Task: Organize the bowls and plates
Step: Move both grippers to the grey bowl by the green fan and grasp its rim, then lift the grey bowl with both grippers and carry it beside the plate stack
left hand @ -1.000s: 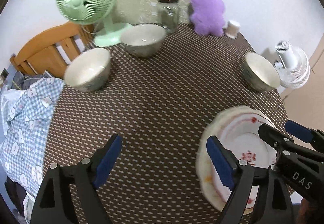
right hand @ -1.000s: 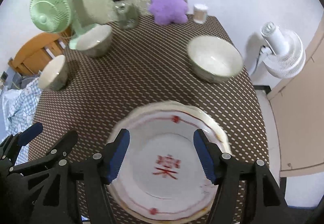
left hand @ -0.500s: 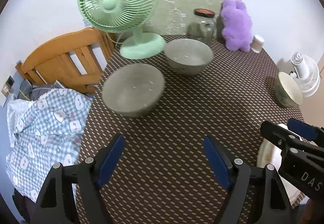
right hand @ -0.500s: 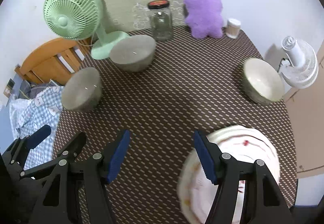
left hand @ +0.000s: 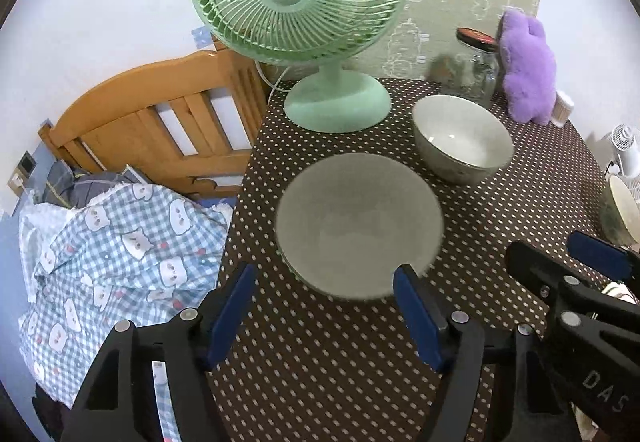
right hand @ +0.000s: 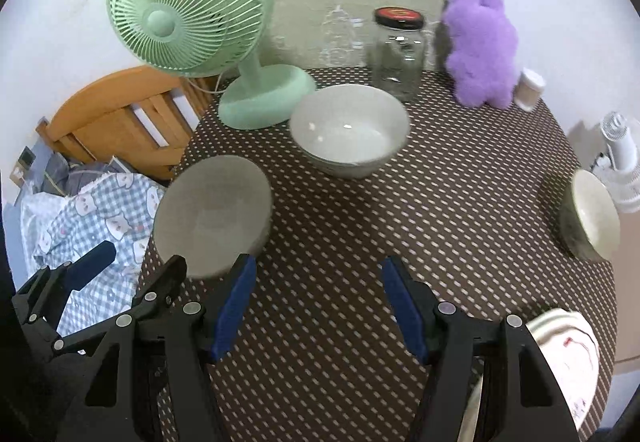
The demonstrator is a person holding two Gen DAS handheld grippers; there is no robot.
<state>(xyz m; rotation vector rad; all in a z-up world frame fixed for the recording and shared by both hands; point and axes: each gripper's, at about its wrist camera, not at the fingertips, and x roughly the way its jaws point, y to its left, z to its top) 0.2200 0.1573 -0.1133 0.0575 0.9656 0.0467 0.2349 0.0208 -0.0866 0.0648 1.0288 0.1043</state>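
Observation:
Three grey-white bowls stand on the dotted brown tablecloth (left hand: 344, 362). The nearest bowl (left hand: 358, 226) is just ahead of my left gripper (left hand: 322, 282), whose jaws are closing; the bowl's near rim lies between the blue pads (left hand: 416, 318), which do not press it. A second bowl (left hand: 462, 140) stands behind it, a third (right hand: 592, 214) at the table's right edge. My right gripper (right hand: 318, 266) hangs open over bare cloth, to the right of the nearest bowl (right hand: 212, 214). Stacked red-patterned plates (right hand: 568, 354) lie at the lower right, partly hidden by its finger.
A green desk fan (left hand: 304, 2), a glass jar (right hand: 398, 54), a purple plush toy (right hand: 480, 42) and a small white pot (right hand: 530, 90) line the table's back. Left of the table are a wooden frame (left hand: 160, 122) and checked cloth (left hand: 112, 242). A white fan (right hand: 620, 162) stands beyond the right edge.
Both grippers have swung left, away from the plates toward the two left bowls. The nearest bowl now sits right at the left gripper's tips, and the left jaws have narrowed.

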